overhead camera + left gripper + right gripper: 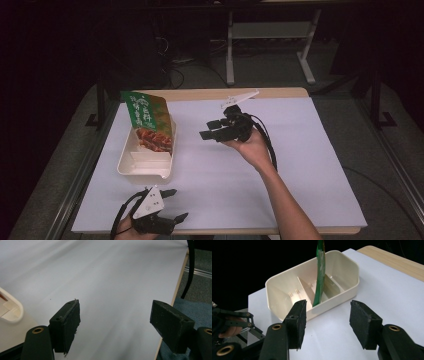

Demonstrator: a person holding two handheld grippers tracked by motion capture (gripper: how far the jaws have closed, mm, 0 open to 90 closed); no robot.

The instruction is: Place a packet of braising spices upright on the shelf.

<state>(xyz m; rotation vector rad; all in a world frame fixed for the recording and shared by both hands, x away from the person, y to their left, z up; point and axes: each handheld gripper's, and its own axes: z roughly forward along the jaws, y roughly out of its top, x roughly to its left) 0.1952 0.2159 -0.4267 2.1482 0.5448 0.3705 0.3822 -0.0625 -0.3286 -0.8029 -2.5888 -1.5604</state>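
A cream divided container (129, 161) sits on the left part of the white table. A green food packet (149, 121) stands upright in it, leaning on the right wall; the right gripper view shows the packet (320, 272) edge-on inside the container (287, 282). My right gripper (208, 129) hovers open to the right of the container, jaws pointing at it, with nothing between them (327, 322). My left gripper (176, 205) rests open near the table's front edge, below the container, holding nothing (115, 322).
White sheet (300, 165) covers the table, with a wooden strip along the far edge (280, 93). The left gripper view catches a corner of the container (12, 312) and the table's edge (175, 295) beside blue carpet. A desk frame (270, 35) stands behind the table.
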